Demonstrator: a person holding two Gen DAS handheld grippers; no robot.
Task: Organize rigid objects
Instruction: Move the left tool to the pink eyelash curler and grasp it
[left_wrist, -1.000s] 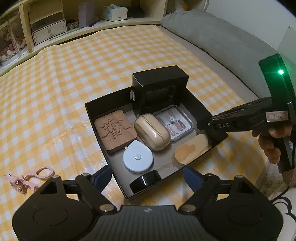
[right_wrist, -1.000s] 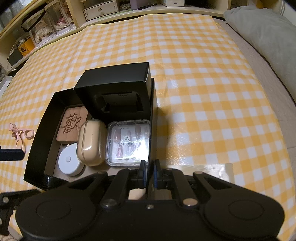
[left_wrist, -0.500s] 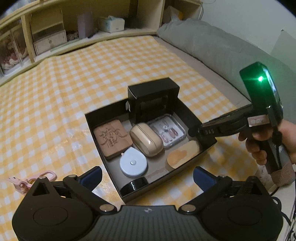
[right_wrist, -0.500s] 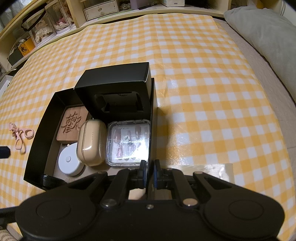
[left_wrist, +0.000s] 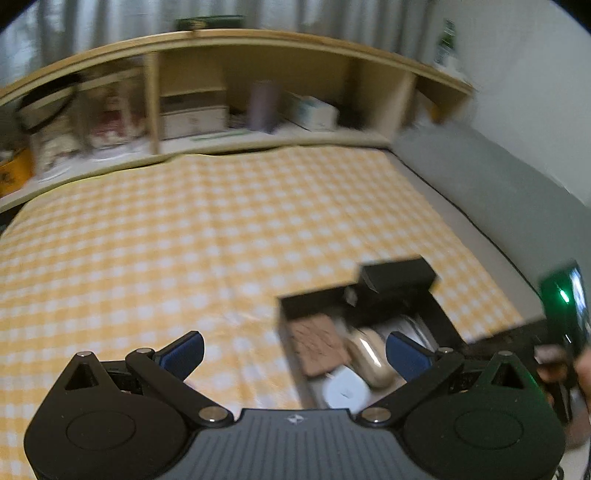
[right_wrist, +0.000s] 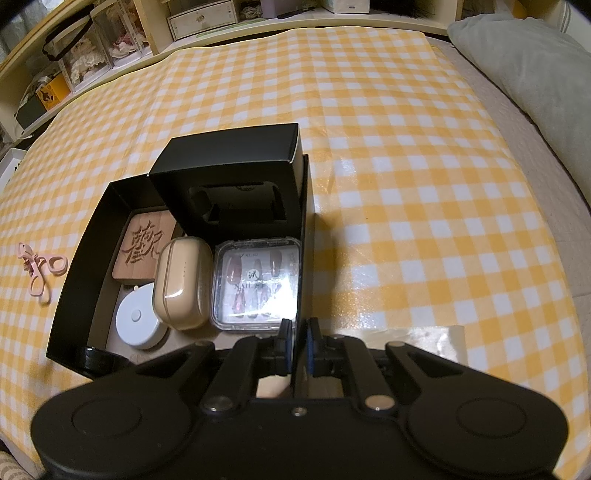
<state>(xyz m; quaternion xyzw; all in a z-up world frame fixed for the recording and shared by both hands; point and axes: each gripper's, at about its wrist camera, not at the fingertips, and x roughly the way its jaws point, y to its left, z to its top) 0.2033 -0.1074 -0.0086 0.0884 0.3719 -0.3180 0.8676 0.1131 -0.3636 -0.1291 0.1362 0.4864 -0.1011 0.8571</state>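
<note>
A black open box (right_wrist: 79, 266) lies on the yellow checked cloth. It holds a carved brown block (right_wrist: 146, 245), a beige case (right_wrist: 183, 282), a white round tape measure (right_wrist: 136, 319), a clear nail case (right_wrist: 256, 282) and a smaller black box (right_wrist: 236, 177). My right gripper (right_wrist: 295, 341) is shut on the box's right wall (right_wrist: 306, 221) at its near corner. My left gripper (left_wrist: 293, 352) is open and empty, above the cloth to the left of the box (left_wrist: 291, 301). The left wrist view is blurred. A pink eyelash curler (right_wrist: 38, 267) lies on the cloth left of the box.
Wooden shelves (left_wrist: 192, 110) with boxes and jars run along the far edge of the cloth. A grey pillow (right_wrist: 535, 81) lies at the right. The hand on the right gripper's handle (left_wrist: 565, 314) shows at the right of the left wrist view.
My left gripper has swung up and to the left, away from the box, with its fingers opened wider. The right gripper and the box have not moved.
</note>
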